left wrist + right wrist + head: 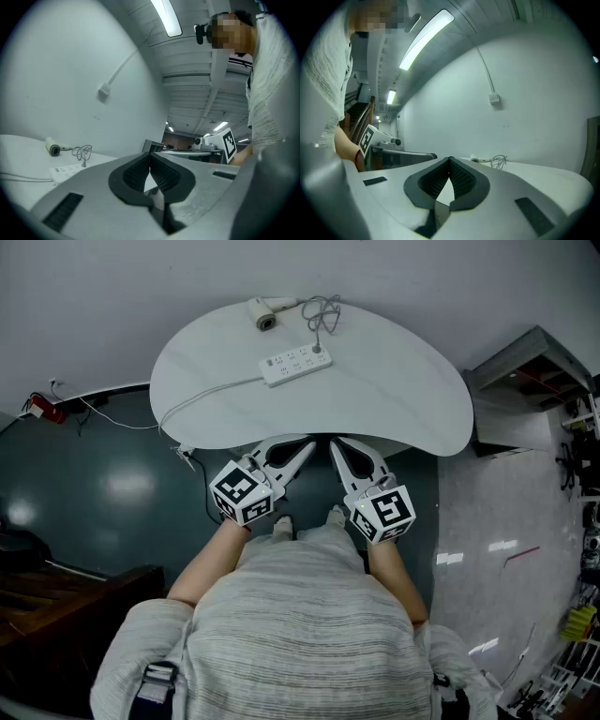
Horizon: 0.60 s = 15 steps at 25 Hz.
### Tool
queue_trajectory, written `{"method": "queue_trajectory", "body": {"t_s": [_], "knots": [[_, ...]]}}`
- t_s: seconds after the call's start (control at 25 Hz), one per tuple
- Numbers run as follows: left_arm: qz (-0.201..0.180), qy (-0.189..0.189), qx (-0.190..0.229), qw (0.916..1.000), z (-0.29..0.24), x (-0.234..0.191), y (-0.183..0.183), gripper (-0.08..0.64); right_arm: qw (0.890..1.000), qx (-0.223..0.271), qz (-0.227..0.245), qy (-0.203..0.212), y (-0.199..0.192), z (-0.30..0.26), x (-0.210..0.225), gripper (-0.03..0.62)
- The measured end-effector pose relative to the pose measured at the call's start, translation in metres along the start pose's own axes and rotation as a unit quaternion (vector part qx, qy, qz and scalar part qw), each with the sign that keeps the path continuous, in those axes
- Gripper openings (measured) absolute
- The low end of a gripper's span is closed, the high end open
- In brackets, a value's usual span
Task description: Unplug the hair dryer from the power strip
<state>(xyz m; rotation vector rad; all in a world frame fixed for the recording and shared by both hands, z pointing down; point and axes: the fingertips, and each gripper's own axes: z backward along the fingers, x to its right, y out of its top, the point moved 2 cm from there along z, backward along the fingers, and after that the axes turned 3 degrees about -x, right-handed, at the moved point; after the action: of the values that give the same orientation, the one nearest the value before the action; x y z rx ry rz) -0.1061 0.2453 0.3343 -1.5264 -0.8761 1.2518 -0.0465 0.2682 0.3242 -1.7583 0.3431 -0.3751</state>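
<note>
Task not started. Hair dryer (pixel 265 313) lay at the far edge of the table (pixel 394 399), and its plug (pixel 319 350) looked seated in the power strip (pixel 295 365). Left gripper (pixel 305 448) and right gripper (pixel 336 448) were closed and empty at the near edge.

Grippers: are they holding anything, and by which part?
Nothing is held. The left gripper and right gripper are both shut and empty, short of the hair dryer and power strip.

Your table (pixel 403 399) is smooth matt white; toward 12 o'clock, the power strip (pixel 295 365) and hair dryer (pixel 265 313) look like pale plastic. The floor (pixel 103 484) at 9 o'clock is glossy. Your sweater (pixel 300 615) is ribbed knit; the pads (pixel 135 172) of the left gripper (pixel 150 155) are black, finely ridged.
</note>
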Motion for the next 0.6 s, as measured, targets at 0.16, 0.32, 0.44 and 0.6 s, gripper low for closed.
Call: {"method": "queue_trajectory", "body": {"t_s": [0.16, 0.32, 0.44, 0.6], "knots": [[-0.001, -0.003, -0.002, 1.0000, 0.001, -0.004, 0.000, 0.008, 1.000, -0.002, 0.001, -0.001, -0.001, -0.005, -0.001, 0.025], [0.003, -0.003, -0.001, 1.0000, 0.003, -0.008, -0.001, 0.008, 1.000, -0.005, 0.004, -0.002, -0.001, -0.008, -0.002, 0.025], [0.005, -0.002, 0.000, 1.0000, 0.004, -0.011, -0.001, 0.008, 1.000, -0.007, 0.006, -0.001, 0.001, -0.013, -0.002, 0.025], [0.006, 0.000, 0.002, 1.0000, 0.007, -0.017, 0.002, 0.008, 1.000, -0.009, 0.010, 0.002, 0.003, -0.020, -0.005, 0.025]]}}
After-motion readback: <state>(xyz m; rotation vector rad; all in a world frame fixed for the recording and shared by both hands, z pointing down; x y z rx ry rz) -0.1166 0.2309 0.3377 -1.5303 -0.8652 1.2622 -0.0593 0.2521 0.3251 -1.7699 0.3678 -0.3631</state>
